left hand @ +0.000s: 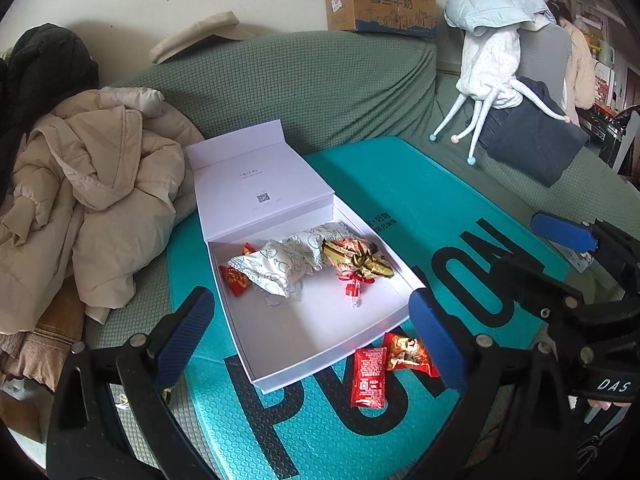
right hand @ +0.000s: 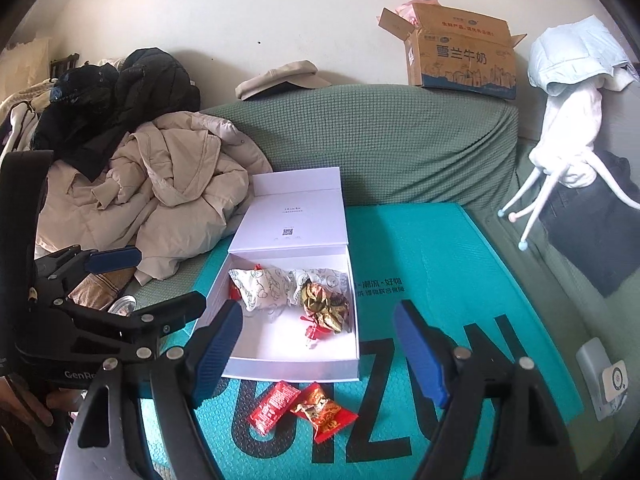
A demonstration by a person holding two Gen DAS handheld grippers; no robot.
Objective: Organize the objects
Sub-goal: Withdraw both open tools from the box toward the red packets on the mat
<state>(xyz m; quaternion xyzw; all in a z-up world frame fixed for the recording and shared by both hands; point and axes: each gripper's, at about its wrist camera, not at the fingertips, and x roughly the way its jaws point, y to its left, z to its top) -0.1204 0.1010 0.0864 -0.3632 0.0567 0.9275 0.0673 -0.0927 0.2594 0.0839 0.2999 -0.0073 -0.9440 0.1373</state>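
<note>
My left tool (left hand: 312, 344) and right tool (right hand: 320, 354) both spread, empty, above open white cardboard box (right hand: 256, 356); two red snack packets (right hand: 274, 407) lie just outside box on teal foam mat (right hand: 440, 248).

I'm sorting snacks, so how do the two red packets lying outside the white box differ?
The flat red sachet is rectangular and plain red with small print; the crinkled red-and-gold candy wrapper is bulgier, with twisted ends and a picture. The sachet lies left of the wrapper in the right wrist view. Both rest on the teal mat, just outside the white box.
</note>
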